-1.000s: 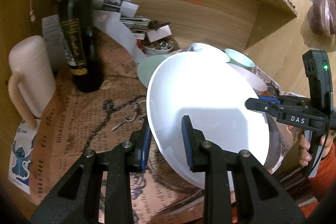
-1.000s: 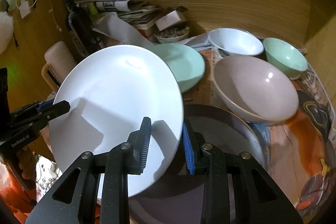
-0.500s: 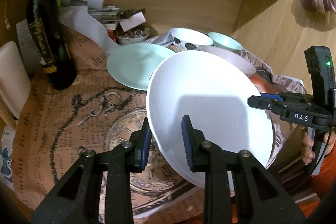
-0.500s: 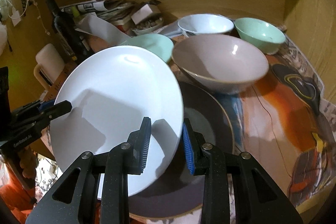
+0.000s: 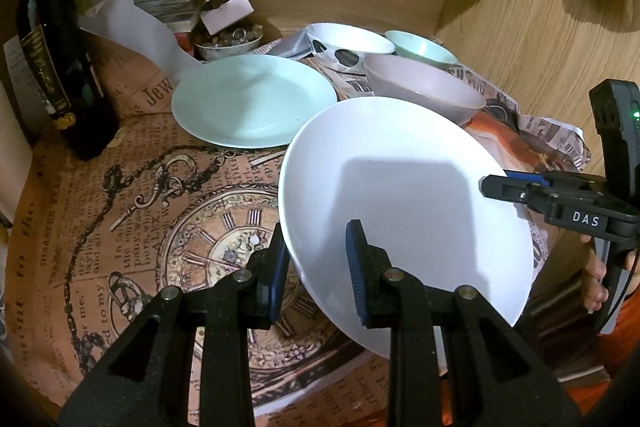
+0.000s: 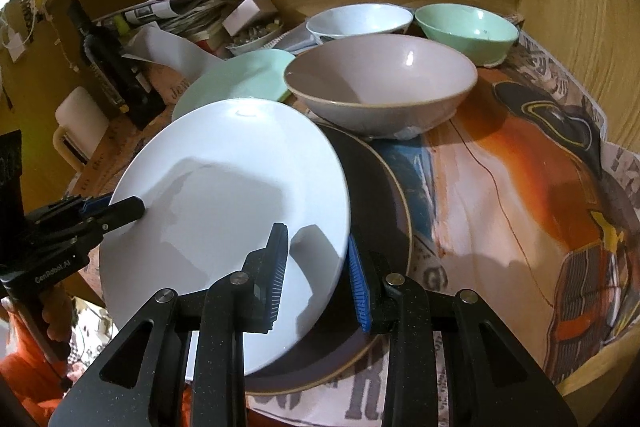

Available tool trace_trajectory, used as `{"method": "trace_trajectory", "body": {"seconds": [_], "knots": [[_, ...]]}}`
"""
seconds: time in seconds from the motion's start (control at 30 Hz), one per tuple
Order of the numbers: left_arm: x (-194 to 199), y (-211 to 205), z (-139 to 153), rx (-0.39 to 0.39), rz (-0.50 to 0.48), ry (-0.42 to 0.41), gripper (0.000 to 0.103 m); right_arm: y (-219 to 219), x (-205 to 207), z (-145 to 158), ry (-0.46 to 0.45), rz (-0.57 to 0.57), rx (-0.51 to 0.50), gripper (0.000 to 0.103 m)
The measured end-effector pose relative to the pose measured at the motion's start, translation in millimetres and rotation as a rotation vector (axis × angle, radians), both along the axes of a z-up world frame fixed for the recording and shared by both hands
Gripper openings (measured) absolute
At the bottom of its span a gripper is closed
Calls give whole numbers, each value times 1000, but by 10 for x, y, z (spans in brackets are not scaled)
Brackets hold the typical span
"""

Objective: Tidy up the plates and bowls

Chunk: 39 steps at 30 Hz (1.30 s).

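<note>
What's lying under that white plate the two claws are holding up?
A big dark plate lies on the patterned paper below the white plate. Its left half is covered, so anything lying there can't be seen.

left gripper (image 5: 316,263), right gripper (image 6: 318,275), both clamped

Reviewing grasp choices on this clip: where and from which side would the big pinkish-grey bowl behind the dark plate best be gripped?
Grip the pinkish-grey bowl by its rim, one finger inside and one outside. Its wall flares wide and shallow, too broad to span. Come from the near right edge, over the bare printed paper: the white bowl and green bowl crowd the far side, and the dark plate sits against the near left.
</note>
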State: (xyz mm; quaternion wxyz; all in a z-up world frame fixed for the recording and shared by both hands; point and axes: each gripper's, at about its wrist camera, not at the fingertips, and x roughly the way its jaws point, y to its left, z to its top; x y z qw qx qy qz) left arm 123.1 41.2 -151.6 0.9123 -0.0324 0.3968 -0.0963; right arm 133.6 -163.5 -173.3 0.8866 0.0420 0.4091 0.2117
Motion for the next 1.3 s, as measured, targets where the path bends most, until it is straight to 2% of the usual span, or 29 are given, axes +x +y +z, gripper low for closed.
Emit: {"method": "trace_trajectory", "body": {"seconds": [0.5,1.1,1.3], "knots": [[175,-133,-52,26,-40,56,29,-116,9,-57,30,-11,2,27],[277,-205,-86,61,-69,103,36,-212,-61,-59,31,1,38,27],[269,-285,-96,105,-75,96,38,-259,-94,-50,26,-3,55,27]]}}
